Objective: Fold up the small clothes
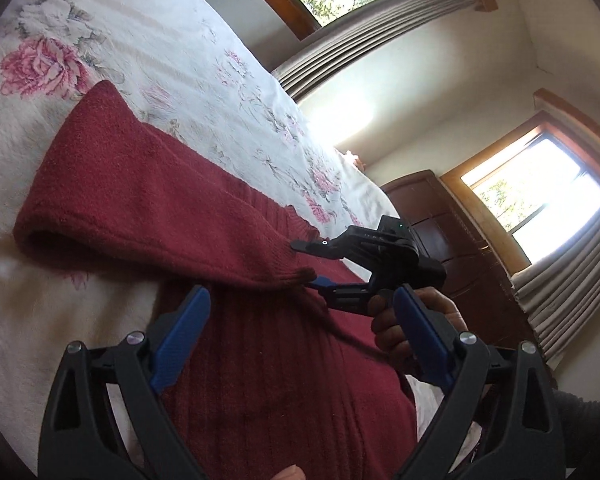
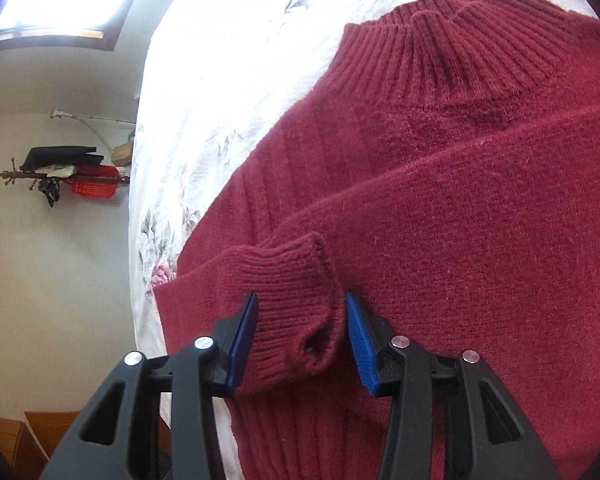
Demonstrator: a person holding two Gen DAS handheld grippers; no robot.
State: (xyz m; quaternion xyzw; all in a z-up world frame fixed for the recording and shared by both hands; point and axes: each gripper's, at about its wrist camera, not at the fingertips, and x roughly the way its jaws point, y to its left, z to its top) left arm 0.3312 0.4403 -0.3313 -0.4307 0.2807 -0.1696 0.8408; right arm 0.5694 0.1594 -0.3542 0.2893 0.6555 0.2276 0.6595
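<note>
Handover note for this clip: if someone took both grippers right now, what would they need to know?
Left gripper: open, empty, over the sweater body.
Right gripper: open, its fingers either side of the sleeve cuff; no pinch visible.
Sweater lies flat on the floral bedspread, collar away from the right gripper.
Done: one sleeve is folded across the chest.
Left: the other sleeve's state is not clear; the body is not yet folded.
</note>
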